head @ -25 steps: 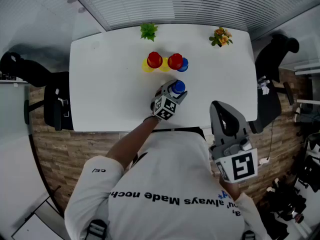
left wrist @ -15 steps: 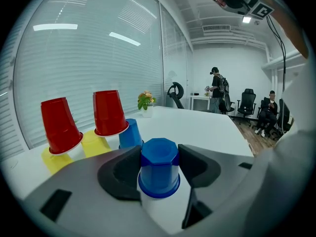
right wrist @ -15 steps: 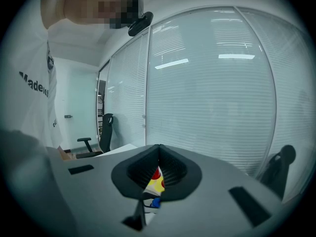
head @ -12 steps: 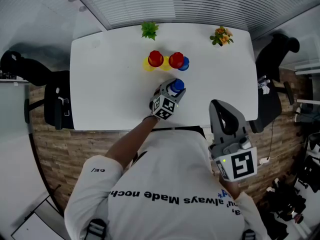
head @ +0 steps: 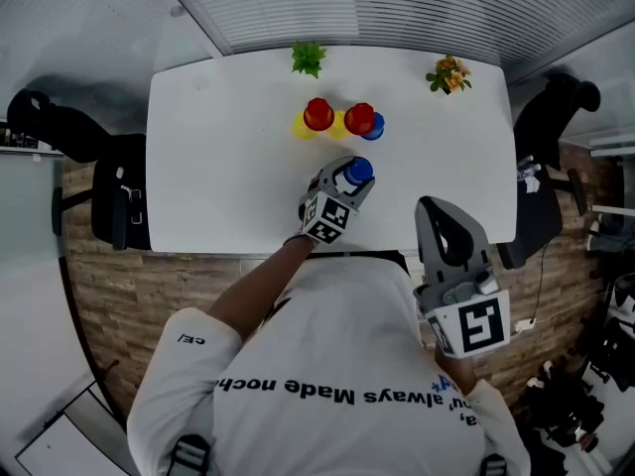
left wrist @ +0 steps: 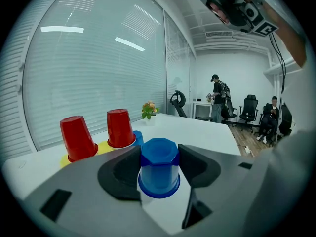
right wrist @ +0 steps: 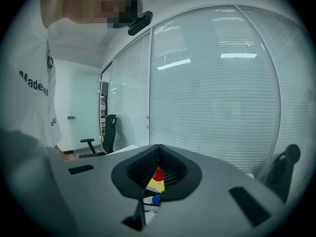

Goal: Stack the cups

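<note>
My left gripper (head: 349,178) has just been closing its jaws and is now shut on an upside-down blue cup (left wrist: 159,169), whose top sits between the two pads. In the head view this cup (head: 356,171) is near the middle of the white table (head: 218,167). Behind it stand two upside-down red cups (left wrist: 78,137) (left wrist: 120,127) on yellow cups (head: 301,125), with another blue cup (left wrist: 138,138) beside the right one. My right gripper (head: 440,216) hangs shut and empty over the table's near edge. A thin slit in its view shows a sliver of the cups (right wrist: 157,176).
A green plant (head: 309,58) and a small flower pot (head: 449,73) stand along the table's far edge. Black office chairs (head: 99,196) (head: 551,127) flank the table. People are at the far end of the room in the left gripper view.
The left gripper has closed on the blue cup and risen slightly with it. The right gripper has stayed in place.
</note>
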`<act>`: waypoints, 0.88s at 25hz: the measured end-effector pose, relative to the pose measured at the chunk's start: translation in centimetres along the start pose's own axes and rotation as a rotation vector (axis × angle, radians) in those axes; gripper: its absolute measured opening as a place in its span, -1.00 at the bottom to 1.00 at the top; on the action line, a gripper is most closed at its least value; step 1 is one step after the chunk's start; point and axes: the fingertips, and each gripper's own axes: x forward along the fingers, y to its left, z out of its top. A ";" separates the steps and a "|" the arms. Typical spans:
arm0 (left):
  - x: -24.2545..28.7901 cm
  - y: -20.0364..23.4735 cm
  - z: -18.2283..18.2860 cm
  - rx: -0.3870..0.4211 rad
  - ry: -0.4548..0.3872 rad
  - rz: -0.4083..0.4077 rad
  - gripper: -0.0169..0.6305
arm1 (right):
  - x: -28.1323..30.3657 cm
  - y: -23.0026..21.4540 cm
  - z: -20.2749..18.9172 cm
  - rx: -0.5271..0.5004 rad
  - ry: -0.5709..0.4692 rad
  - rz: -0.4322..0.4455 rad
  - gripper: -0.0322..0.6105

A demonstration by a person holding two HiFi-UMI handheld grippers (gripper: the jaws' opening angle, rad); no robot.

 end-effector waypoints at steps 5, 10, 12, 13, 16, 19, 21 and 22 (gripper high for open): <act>-1.4 0.3 1.9 -0.005 -0.024 0.011 -0.15 | 0.4 0.4 0.2 -0.007 -0.006 0.016 -0.88; -2.5 0.8 4.0 -0.017 -0.040 0.012 -0.15 | 0.6 0.9 0.3 -0.017 -0.011 0.030 -0.88; -2.9 1.1 4.8 -0.020 -0.047 0.018 -0.15 | 0.6 1.0 0.4 -0.022 -0.012 0.036 -0.88; -3.0 1.2 5.2 -0.020 -0.051 0.021 -0.15 | 0.6 1.0 0.5 -0.025 -0.013 0.038 -0.88; -3.5 1.7 6.6 -0.021 -0.068 0.028 -0.15 | 0.6 1.0 0.8 -0.030 -0.019 0.037 -0.88; -3.7 2.0 7.5 -0.023 -0.077 0.033 -0.15 | 0.6 0.9 0.9 -0.033 -0.025 0.038 -0.88; -3.8 2.2 8.0 -0.023 -0.081 0.038 -0.15 | 0.6 0.8 1.0 -0.034 -0.027 0.038 -0.88; -3.9 2.4 8.3 -0.022 -0.084 0.041 -0.15 | 0.6 0.8 1.0 -0.034 -0.029 0.038 -0.88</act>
